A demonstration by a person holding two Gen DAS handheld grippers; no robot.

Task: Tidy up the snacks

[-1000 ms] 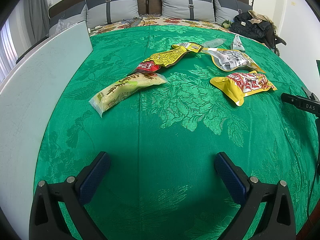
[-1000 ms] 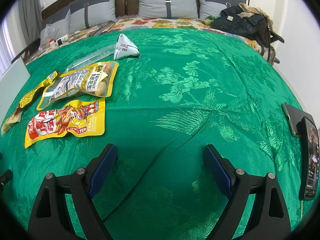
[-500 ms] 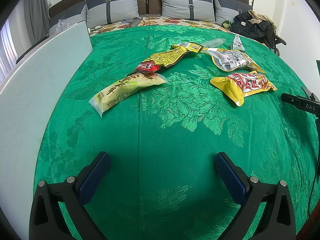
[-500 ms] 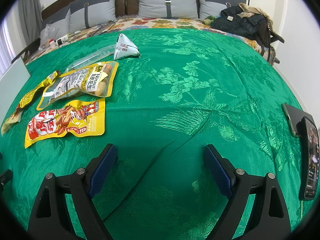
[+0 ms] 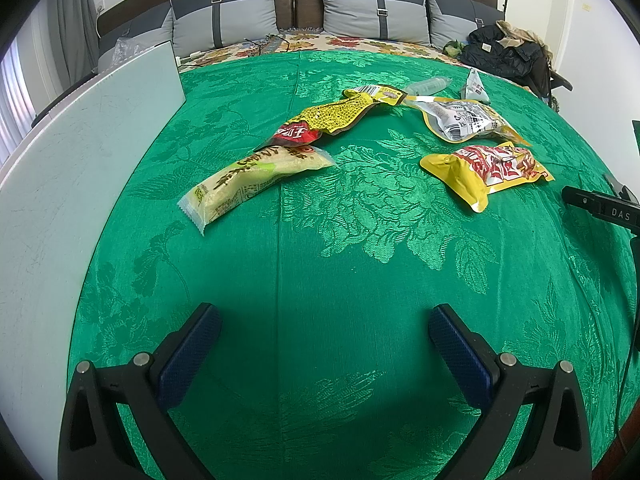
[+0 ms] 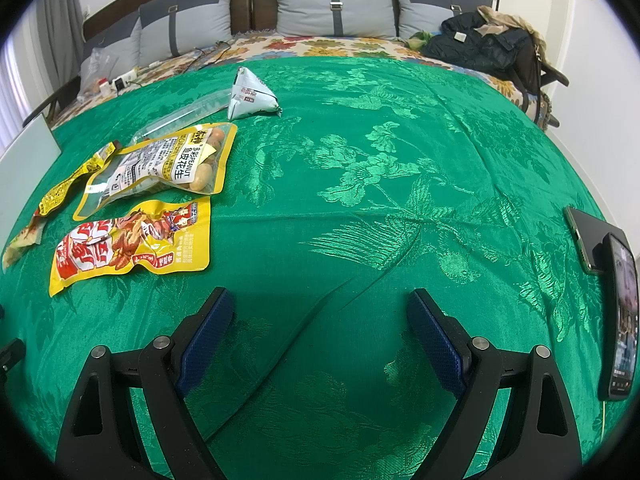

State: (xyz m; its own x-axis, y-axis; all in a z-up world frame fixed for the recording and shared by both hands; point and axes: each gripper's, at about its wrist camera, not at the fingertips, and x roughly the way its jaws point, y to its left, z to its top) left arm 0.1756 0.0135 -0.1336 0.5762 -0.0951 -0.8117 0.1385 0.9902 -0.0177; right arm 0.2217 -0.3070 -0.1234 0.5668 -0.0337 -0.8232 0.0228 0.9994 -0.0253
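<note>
Several snack packs lie on a green cloth point(image 5: 320, 240). In the left wrist view: a pale yellow long pack point(image 5: 256, 184), a yellow-red long pack point(image 5: 332, 120), a clear peanut bag point(image 5: 464, 120), a yellow-red pouch point(image 5: 492, 168), a small white triangular pack point(image 5: 476, 88). In the right wrist view: the yellow-red pouch point(image 6: 132, 240), the peanut bag point(image 6: 164, 168), the triangular pack point(image 6: 252, 96). My left gripper point(image 5: 320, 328) is open and empty, well short of the packs. My right gripper point(image 6: 320, 312) is open and empty, right of the pouch.
A white board point(image 5: 72, 152) lies along the cloth's left side. Two phones point(image 6: 612, 308) sit at the right edge. Grey pillows point(image 5: 372, 8) and a dark jacket point(image 6: 484, 44) are at the back. The right gripper's tip point(image 5: 600, 204) shows at the right edge.
</note>
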